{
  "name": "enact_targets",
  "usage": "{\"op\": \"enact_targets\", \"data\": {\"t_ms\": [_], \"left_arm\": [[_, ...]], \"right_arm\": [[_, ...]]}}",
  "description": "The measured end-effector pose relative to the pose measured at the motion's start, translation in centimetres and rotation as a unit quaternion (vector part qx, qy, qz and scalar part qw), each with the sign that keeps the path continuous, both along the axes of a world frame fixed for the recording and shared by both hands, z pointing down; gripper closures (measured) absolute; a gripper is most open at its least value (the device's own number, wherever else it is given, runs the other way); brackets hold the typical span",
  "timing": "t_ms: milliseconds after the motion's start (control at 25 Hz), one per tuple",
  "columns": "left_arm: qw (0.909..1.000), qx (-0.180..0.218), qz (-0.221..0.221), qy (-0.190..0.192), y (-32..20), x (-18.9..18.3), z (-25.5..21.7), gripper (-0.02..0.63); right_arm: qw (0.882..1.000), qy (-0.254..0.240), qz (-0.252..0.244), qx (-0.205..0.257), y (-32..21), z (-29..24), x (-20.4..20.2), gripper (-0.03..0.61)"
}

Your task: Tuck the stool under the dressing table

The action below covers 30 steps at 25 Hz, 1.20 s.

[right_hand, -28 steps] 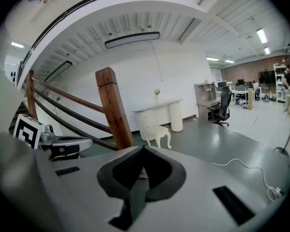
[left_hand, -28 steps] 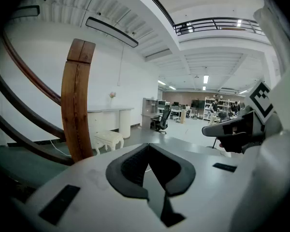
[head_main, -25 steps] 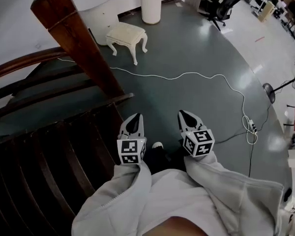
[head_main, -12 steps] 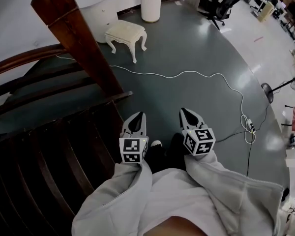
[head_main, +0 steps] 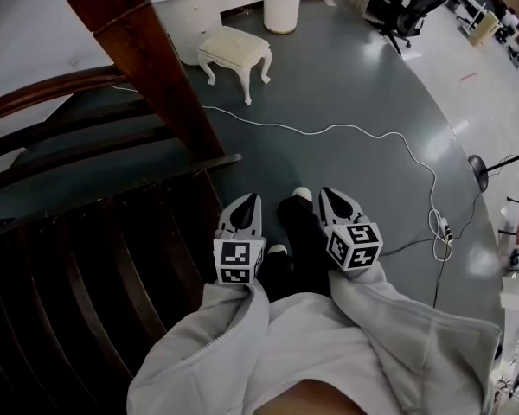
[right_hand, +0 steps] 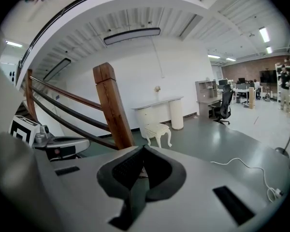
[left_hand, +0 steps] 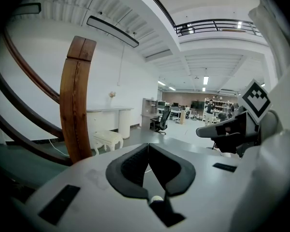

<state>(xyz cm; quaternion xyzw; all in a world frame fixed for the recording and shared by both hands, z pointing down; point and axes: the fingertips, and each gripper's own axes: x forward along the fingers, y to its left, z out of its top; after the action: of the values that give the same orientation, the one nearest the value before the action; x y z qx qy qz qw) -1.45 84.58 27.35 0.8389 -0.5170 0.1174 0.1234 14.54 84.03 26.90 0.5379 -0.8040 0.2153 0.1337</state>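
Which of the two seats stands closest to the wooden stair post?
The cream stool with carved legs, near the post; the black office chair sits far off.

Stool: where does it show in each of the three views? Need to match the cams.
Head view: stool at upper middle, on the floor right of the wooden post.
Left gripper view: stool left of centre, just right of the post's foot.
Right gripper view: stool near centre, right of the post.
Shared landmark: the wooden post, left of the stool in all three.
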Motion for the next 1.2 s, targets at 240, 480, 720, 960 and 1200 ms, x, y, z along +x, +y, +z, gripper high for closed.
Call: {"op": "enact_targets", "data": {"t_ms": [240, 480, 720, 960, 1200], "left_arm": [[0.9998, -0.007, -0.015, -0.006, -3.5, -0.9, 0.2, 0.598], [0.9995, -0.009, -0.031, -0.006, -9.0, -1.3, -0.2, 0.598], [0.999, -0.015, -0.042, -0.001, -14.7, -1.2, -0.6, 0.598], [0.998, -0.03, -0.055, 0.003, -19.4, -0.3, 0.0, 0.598], [0.9969, -0.042, -0.066, 0.005, -23.6, 0.8, 0.6, 0.598]], "right_arm": [[1.0, -0.016, -0.008, -0.013, -3.8, 0.8, -0.5, 0.529], [0.999, -0.021, -0.025, -0.026, -9.4, 0.8, -1.0, 0.529], [0.998, -0.017, -0.041, -0.036, -16.2, 0.3, -1.7, 0.529], [0.997, -0.014, -0.062, -0.053, -21.3, 1.0, -1.3, 0.529], [0.996, -0.013, -0.069, -0.062, -26.1, 1.5, 0.1, 0.529]]}}
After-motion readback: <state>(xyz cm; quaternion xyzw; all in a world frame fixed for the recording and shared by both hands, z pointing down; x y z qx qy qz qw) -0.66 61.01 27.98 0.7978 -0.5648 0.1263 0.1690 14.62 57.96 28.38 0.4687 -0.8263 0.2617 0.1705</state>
